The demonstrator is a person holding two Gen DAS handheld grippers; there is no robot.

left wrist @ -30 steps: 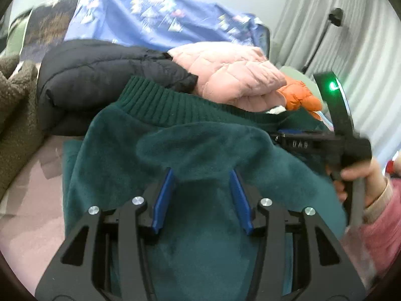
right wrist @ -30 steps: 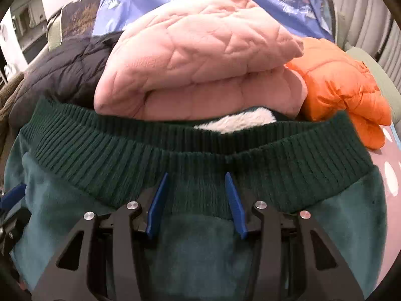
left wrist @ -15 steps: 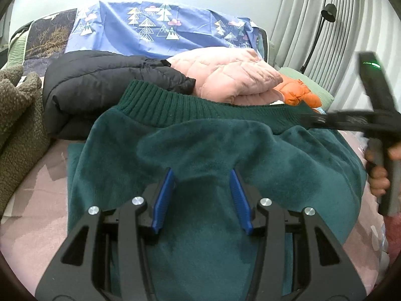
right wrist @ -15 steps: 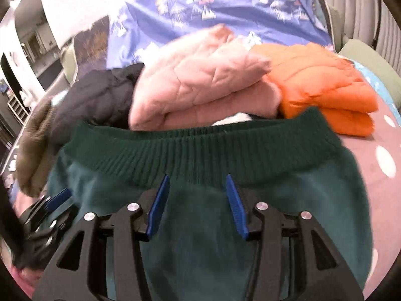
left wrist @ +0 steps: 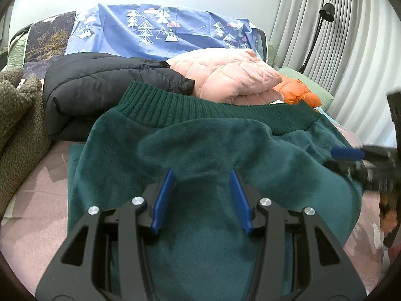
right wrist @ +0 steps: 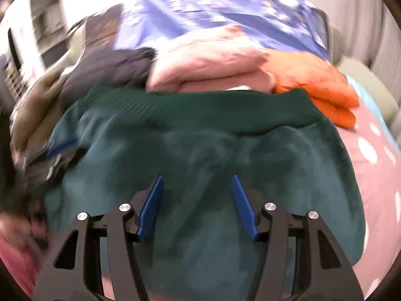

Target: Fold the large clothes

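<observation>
Green fleece is filling both views: the green sweater point(left wrist: 205, 155) is lying folded on the pink sheet point(left wrist: 30, 200), its ribbed hem point(left wrist: 175, 107) running across at twelve o'clock, right against the stacked jackets. The left gripper point(left wrist: 201, 195) is hovering over the cloth with its jaws spread wide and nothing between them. The right gripper point(right wrist: 198, 200) is likewise gaping, empty, above the fleece; in the left view it is showing at three o'clock, blurred.

My read: the fold looks finished and both tools are letting go, so the step in hand is the release. Next move probably calls for smoothing or lifting the bundle toward the pile, the black jacket point(left wrist: 100, 85) at eleven o'clock, the pink quilted jacket point(left wrist: 225, 75) at twelve, the orange jacket point(left wrist: 298, 92) at one.

Against a second ago, the right gripper is sitting much further back from the hem, which had been right at its tips, and its picture is now smearing with motion. The left gripper is holding roughly the same spot.
</observation>
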